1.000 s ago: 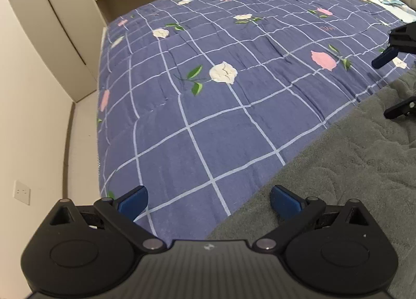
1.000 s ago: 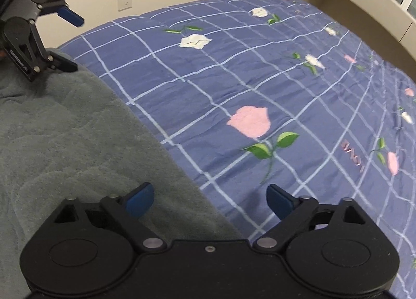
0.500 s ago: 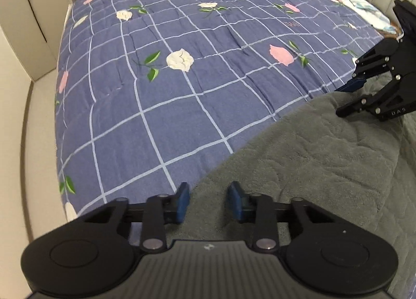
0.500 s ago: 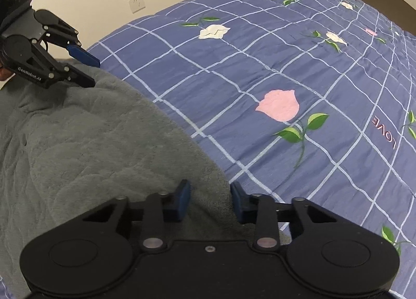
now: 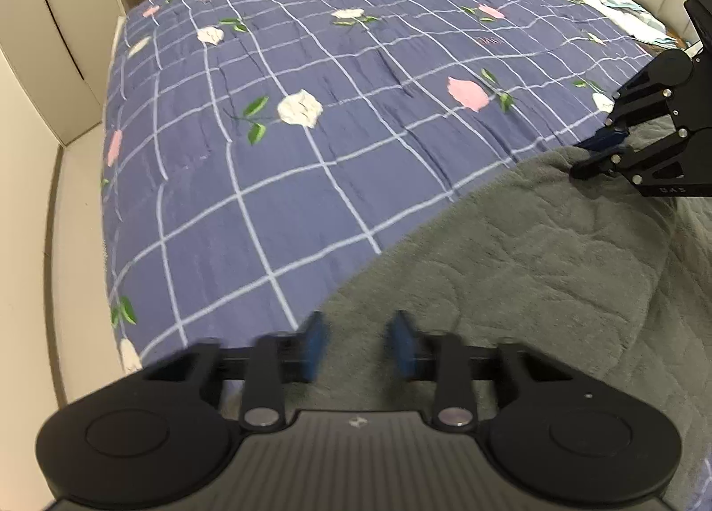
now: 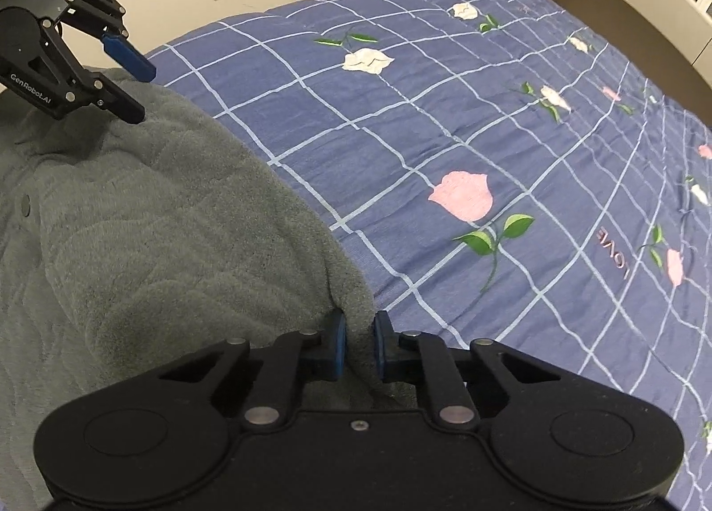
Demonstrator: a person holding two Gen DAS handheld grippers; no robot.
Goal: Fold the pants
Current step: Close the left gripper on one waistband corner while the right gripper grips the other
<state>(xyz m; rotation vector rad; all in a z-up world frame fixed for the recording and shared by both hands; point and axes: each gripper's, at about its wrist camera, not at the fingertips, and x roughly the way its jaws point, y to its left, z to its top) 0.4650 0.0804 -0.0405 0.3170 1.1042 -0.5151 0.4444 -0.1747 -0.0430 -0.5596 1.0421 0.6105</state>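
Jaws of the left gripper (image 5: pixel 356 346) have just been closing, and in the left wrist view the blue pads stand narrowly apart with the grey fleece of the pants (image 5: pixel 511 279) between them. The frame is blurred at the fingertips, so whether the pads actually press the cloth cannot be confirmed here. The pants lie on the bed, their near edge running diagonally across the blue checked quilt (image 5: pixel 311 133). At the right margin the right gripper (image 5: pixel 609 150) sits low at the same fabric edge, partly cut off by the frame.

Right wrist view: the jaws of the right gripper (image 6: pixel 356 346) have also just been closing and are now clamped on a pinched ridge of the pants (image 6: pixel 155 222), which rises slightly off the quilt (image 6: pixel 489 133) between the pads. The left gripper (image 6: pixel 129 79) appears upper left, its tips down at the far end of that edge; one blue pad shows clear of the cloth, the contact itself being hidden.

Assessment: the task is at its beginning. One edge is taken at two points; no fold is visible, and the lifting and laying over remain.

Not determinable: the full outline of the garment, which end is waistband, and the person holding the tools.
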